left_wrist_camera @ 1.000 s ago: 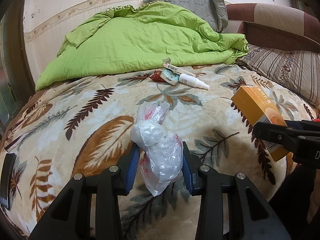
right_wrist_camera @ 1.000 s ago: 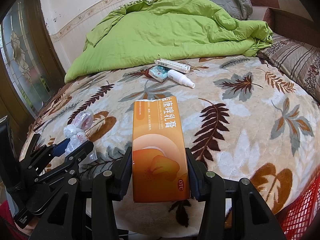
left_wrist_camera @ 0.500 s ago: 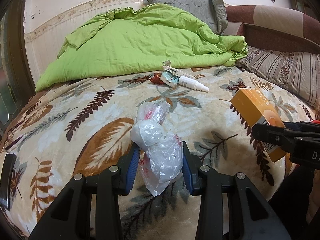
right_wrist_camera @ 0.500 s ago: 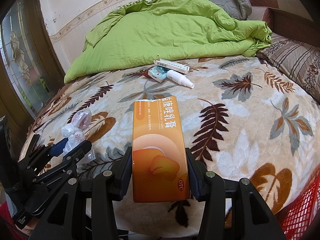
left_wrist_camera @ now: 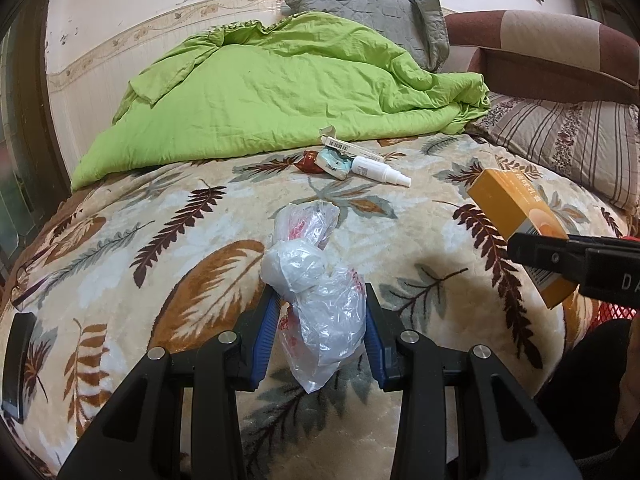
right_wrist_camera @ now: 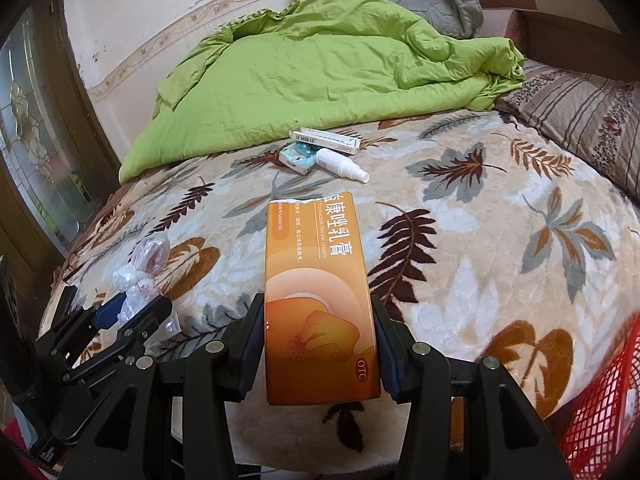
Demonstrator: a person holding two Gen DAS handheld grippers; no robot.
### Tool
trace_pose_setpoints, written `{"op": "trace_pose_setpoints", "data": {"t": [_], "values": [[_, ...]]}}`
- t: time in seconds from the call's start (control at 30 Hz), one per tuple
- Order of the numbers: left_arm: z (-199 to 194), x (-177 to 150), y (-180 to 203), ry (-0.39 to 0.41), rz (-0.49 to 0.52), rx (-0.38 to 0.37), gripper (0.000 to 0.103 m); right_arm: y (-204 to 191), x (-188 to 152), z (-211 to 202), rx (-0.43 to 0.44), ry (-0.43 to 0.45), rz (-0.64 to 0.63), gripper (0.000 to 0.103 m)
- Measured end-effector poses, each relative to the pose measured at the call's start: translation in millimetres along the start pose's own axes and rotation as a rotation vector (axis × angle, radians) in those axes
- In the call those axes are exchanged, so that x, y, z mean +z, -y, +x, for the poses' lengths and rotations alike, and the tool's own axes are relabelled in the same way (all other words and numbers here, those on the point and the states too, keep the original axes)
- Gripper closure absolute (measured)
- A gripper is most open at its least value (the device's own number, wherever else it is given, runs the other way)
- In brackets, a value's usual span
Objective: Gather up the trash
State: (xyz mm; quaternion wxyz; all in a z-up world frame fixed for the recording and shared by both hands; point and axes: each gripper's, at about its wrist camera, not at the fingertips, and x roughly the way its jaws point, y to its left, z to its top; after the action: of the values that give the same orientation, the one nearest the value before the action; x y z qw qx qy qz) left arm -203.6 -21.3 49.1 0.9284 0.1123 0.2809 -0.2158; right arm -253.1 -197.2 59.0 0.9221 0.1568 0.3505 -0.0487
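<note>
My left gripper [left_wrist_camera: 320,334] is shut on a crumpled clear plastic bag [left_wrist_camera: 316,280] with red print, held just above the leaf-patterned bed cover [left_wrist_camera: 160,248]. My right gripper [right_wrist_camera: 318,344] is shut on an orange cream box [right_wrist_camera: 316,280] with a torn far end, held above the bed's near edge. From the left wrist view the orange box [left_wrist_camera: 516,216] and the right gripper's black finger [left_wrist_camera: 560,258] show at the right. In the right wrist view the left gripper [right_wrist_camera: 128,312] with the bag [right_wrist_camera: 140,272] sits at lower left.
Further up the bed lie a white spray bottle [left_wrist_camera: 376,170], a teal packet [left_wrist_camera: 334,162], a red wrapper [left_wrist_camera: 308,162] and a flat white box [left_wrist_camera: 350,146]. Behind them is a green duvet [left_wrist_camera: 280,92], with pillows [left_wrist_camera: 572,136] to the right. A red mesh basket [right_wrist_camera: 600,408] stands at lower right.
Both grippers have drifted slightly back and down with their loads; the orange box sits a little lower and farther right in the left wrist view. Grips are unchanged.
</note>
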Motion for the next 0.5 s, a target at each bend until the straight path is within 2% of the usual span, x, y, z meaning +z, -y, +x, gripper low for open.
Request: {"op": "trace_pose_setpoints", "data": {"t": [0.5], "values": [[-11, 5, 8, -0.007, 0.022, -0.035, 0.065, 23, -4, -27, 0.017, 0.022, 0.086, 0.05]]}}
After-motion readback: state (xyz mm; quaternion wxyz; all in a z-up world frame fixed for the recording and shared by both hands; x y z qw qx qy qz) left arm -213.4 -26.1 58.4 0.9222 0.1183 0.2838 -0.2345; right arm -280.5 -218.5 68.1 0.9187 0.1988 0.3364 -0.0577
